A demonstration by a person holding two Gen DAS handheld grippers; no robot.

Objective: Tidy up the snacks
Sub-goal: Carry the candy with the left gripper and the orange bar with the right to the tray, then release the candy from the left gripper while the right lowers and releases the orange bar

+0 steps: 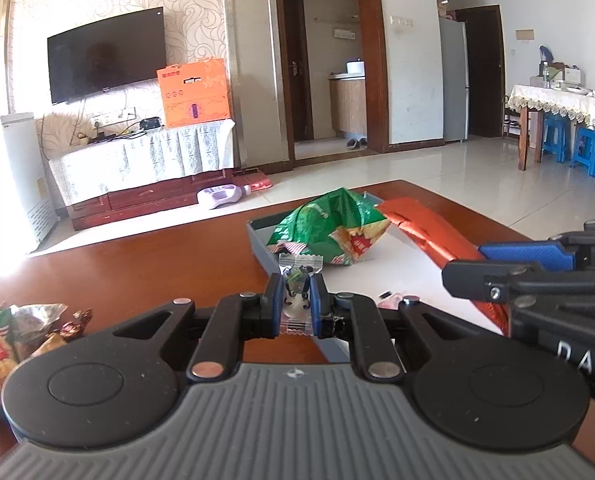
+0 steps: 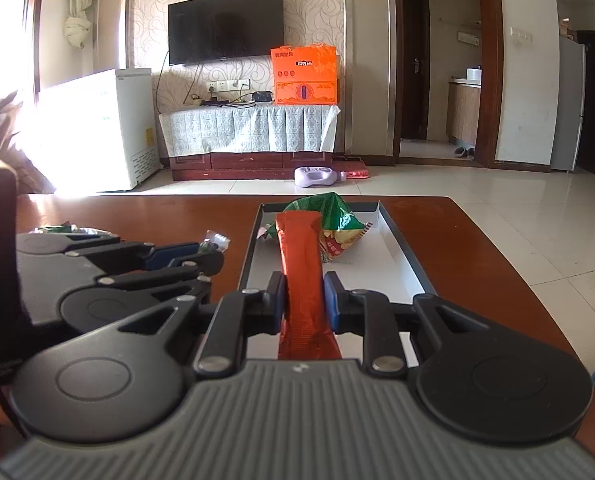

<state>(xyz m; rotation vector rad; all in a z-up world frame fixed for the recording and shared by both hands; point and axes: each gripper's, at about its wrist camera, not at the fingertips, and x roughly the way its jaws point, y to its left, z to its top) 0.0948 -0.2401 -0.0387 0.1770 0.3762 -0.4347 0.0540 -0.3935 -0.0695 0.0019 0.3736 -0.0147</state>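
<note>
Right wrist view: right gripper [image 2: 304, 300] pinches the orange stick pack [image 2: 303, 268] over the tray [image 2: 401, 240]; left gripper [image 1: 295, 304] clamps a small candy [image 1: 296, 300], probably just outside it. Slippery wrappers might slide free.

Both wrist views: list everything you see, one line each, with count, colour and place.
Table: one, reddish-brown wood, under everything.
Tray: one, white floor, grey walls, on the table.
Chip bag: one, green, inside the tray.
Long packet: one, orange-red, over the tray, in the right gripper.
Small candy: one, clear wrapper, in the left gripper.
Snack pile: several bags, mixed colours, table's left side.
Television: one, black, on the wall.
Box: one, orange, on the TV cabinet.
Left gripper: black, closed on candy.
Right gripper: black, closed on packet.
</note>
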